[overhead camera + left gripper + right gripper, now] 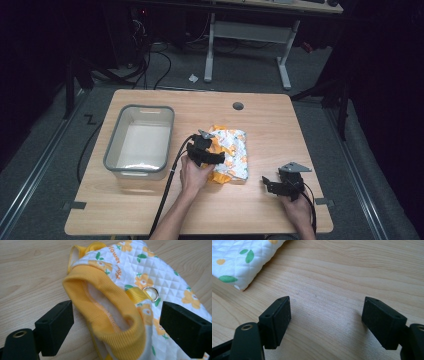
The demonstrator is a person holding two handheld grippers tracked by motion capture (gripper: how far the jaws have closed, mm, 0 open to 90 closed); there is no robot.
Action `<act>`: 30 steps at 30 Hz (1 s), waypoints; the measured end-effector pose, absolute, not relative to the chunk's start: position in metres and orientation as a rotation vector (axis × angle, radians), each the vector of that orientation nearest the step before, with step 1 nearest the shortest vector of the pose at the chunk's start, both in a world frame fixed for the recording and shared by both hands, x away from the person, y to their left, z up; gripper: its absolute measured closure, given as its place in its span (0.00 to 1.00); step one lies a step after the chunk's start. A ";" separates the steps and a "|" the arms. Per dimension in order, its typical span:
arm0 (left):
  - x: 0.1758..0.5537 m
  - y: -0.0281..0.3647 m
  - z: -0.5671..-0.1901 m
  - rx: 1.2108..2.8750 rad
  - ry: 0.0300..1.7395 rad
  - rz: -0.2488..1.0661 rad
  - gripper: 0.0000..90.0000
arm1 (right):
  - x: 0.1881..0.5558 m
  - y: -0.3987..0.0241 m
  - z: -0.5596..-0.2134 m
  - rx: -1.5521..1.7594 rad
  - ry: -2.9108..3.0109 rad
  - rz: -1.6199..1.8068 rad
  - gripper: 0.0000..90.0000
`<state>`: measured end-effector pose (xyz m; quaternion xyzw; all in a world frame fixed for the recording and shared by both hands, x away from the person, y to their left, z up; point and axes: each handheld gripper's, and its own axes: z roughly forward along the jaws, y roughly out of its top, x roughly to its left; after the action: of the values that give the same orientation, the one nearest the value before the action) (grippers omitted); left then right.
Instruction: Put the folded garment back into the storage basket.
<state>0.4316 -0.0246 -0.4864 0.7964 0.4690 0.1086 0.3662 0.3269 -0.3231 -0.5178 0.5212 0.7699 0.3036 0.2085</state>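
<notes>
Garment (231, 155) lies partly hidden beneath left tool (207, 150), jaws apart.

Through the right gripper view I saw my right gripper (325, 323) low over the wooden table (342, 272), its two black jaws spread wide with only bare wood grain between them. The left jaw pad stood angled, its inner face turned toward the gap; the right one sat farther out, near the edge of the picture. Each pad showed small screw holes on its top, and a brass-coloured ring sat in the black arm behind each. At the upper left lay a corner of a white quilted cloth (239, 260), printed with green leaves and bits of yellow, flat on the table and well apart from both jaws.
</notes>
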 end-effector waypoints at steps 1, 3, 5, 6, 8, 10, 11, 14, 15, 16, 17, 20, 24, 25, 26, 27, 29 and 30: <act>0.432 -0.026 -0.488 2.048 1.205 0.281 0.15 | 0.327 -0.323 -0.518 1.451 2.141 0.845 0.26; 0.433 -0.027 -0.489 2.048 1.204 0.285 0.16 | 0.327 -0.323 -0.518 1.451 2.142 0.845 0.26; 0.435 -0.029 -0.493 2.064 1.211 0.303 0.17 | 0.327 -0.323 -0.518 1.451 2.142 0.845 0.26; 0.435 -0.029 -0.493 2.064 1.211 0.303 0.18 | 0.327 -0.323 -0.518 1.451 2.142 0.845 0.26; 0.438 -0.029 -0.497 2.078 1.232 0.305 0.19 | 0.327 -0.323 -0.518 1.451 2.141 0.845 0.26; 0.440 -0.028 -0.502 2.095 1.251 0.306 0.20 | 0.327 -0.323 -0.518 1.450 2.143 0.845 0.26; 0.440 -0.028 -0.502 2.095 1.251 0.306 0.20 | 0.327 -0.323 -0.518 1.450 2.143 0.845 0.26; 0.442 -0.029 -0.505 2.109 1.269 0.308 0.21 | 0.327 -0.323 -0.518 1.451 2.142 0.845 0.26; 0.442 -0.030 -0.506 2.110 1.272 0.304 0.23 | 0.327 -0.323 -0.518 1.450 2.142 0.845 0.26; 0.442 -0.030 -0.506 2.112 1.272 0.302 0.23 | 0.327 -0.323 -0.518 1.450 2.142 0.845 0.26; 0.442 -0.030 -0.507 2.114 1.273 0.299 0.24 | 0.327 -0.323 -0.518 1.450 2.142 0.845 0.26; 0.443 -0.032 -0.510 2.124 1.279 0.287 0.27 | 0.327 -0.323 -0.518 1.451 2.142 0.845 0.26; 0.443 -0.034 -0.513 2.135 1.277 0.281 0.31 | 0.327 -0.323 -0.518 1.450 2.143 0.845 0.26; 0.443 -0.034 -0.513 2.135 1.277 0.281 0.33 | 0.327 -0.323 -0.518 1.450 2.143 0.845 0.26; 0.443 -0.035 -0.513 2.133 1.270 0.283 0.36 | 0.327 -0.323 -0.518 1.450 2.143 0.845 0.26; 0.442 -0.036 -0.512 2.145 1.251 0.294 0.38 | 0.327 -0.323 -0.518 1.450 2.142 0.845 0.26; 0.441 -0.037 -0.512 2.149 1.240 0.301 0.41 | 0.327 -0.323 -0.518 1.451 2.141 0.845 0.26; 0.440 -0.038 -0.512 2.153 1.233 0.303 0.48 | 0.327 -0.323 -0.518 1.450 2.143 0.844 0.26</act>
<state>0.4399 -0.0375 -0.5120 0.8174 0.4682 0.1151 0.3153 0.3268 -0.3231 -0.5178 0.5210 0.7700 0.3035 0.2086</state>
